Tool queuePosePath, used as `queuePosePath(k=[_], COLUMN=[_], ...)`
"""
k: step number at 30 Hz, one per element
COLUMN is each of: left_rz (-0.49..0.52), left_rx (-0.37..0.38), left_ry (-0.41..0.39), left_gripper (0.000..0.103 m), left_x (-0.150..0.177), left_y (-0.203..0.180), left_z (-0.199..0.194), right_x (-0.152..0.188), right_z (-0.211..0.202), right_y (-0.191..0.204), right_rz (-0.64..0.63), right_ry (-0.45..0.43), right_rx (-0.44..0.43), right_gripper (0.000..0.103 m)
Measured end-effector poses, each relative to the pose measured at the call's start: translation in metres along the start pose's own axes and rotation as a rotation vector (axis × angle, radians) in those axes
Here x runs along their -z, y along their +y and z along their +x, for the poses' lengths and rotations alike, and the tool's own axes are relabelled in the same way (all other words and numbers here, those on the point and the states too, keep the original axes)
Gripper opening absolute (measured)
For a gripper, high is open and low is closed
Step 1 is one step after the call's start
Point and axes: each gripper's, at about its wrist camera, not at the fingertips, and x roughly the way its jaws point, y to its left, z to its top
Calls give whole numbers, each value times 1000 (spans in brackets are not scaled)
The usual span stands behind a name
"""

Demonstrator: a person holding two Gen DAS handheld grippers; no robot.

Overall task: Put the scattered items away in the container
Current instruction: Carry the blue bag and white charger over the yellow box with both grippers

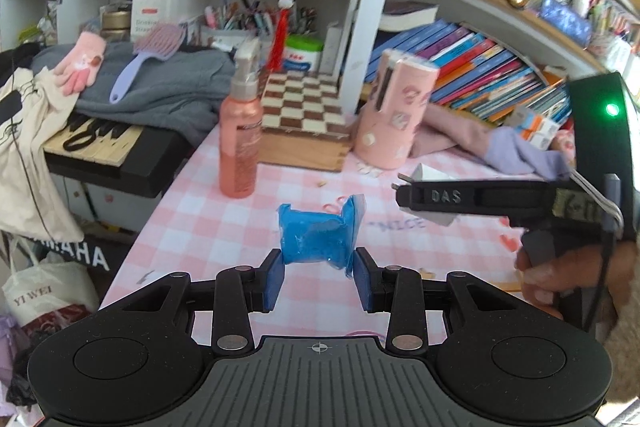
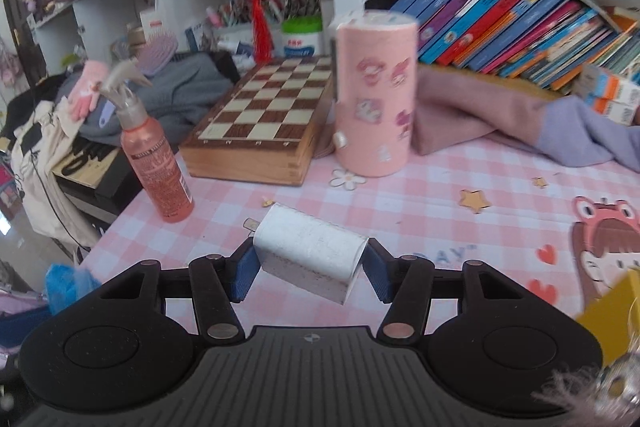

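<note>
A table covered with a pink-and-white checked cloth (image 2: 460,183) printed with stars, a flower and a cartoon figure. Standing on it: a pink spray bottle (image 2: 156,163) near the left edge, a wooden chessboard box (image 2: 260,131) behind it, and just right of the box an upright pink cylindrical container (image 2: 374,95) with stickers. To the right, crumpled mauve and lilac cloth (image 2: 520,123) lies against a row of leaning books (image 2: 520,23) at the back.

Chessboard box (image 2: 260,123) beside orange spray bottle (image 2: 154,163) — books (image 2: 512,15) behind.
</note>
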Motion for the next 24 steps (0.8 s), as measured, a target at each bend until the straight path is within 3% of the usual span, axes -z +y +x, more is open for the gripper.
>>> queuePosePath(k=[11,24], left_rz=[45,52], left_rx=[87,119], left_ry=[-63,-73], left_gripper=[36,35], left_x=[2,33], left_y=[-23,-29], left_z=[-53,-105], right_x=[31,77], right_z=[-92,-154], right_y=[-16,2], right_rz=[45,65], right_ry=[-71,-72], right_rx=[24,32], right_gripper=[54,54])
